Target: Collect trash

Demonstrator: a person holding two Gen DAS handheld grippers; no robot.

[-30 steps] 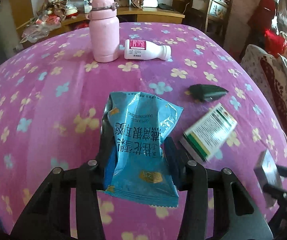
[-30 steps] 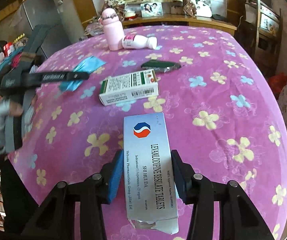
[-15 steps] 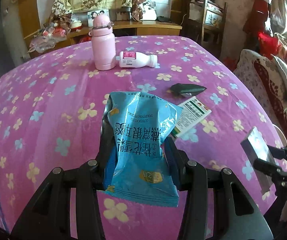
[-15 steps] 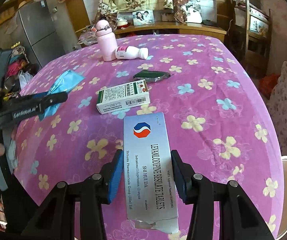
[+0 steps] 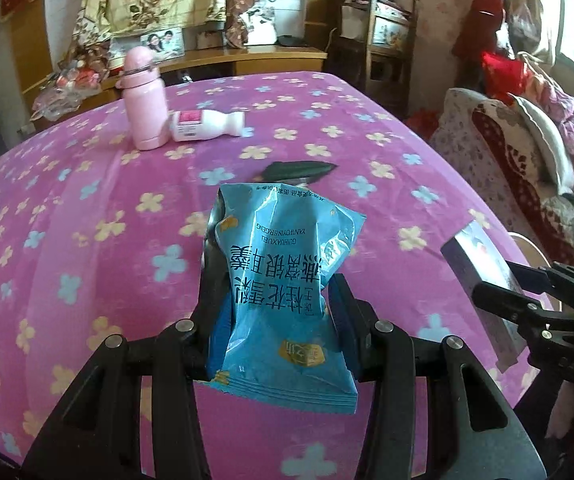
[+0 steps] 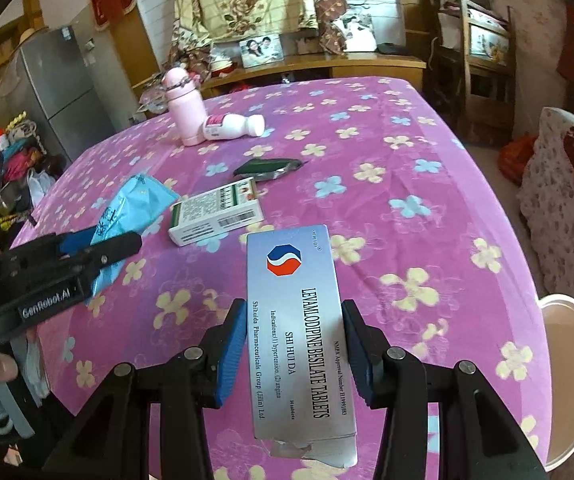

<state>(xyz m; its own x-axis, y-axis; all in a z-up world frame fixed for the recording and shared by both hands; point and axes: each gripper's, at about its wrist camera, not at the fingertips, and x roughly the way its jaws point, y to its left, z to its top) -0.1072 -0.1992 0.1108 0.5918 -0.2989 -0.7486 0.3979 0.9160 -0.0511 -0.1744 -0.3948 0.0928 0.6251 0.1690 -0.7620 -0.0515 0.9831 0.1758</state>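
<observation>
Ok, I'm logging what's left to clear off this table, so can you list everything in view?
Blue snack packet: one, blue, held in the left gripper above the table.
Silver tablet box: one, silver, held in the right gripper.
White and green box: one, lying flat mid-table.
Dark green wrapper: one, beyond the white and green box.
White bottle: one, pink label, on its side against the flask.
Pink flask: one, upright, far side.
Tablecloth: one, purple with flowers.
Left gripper: black, blue pads.
Right gripper: black, blue pads.
</observation>
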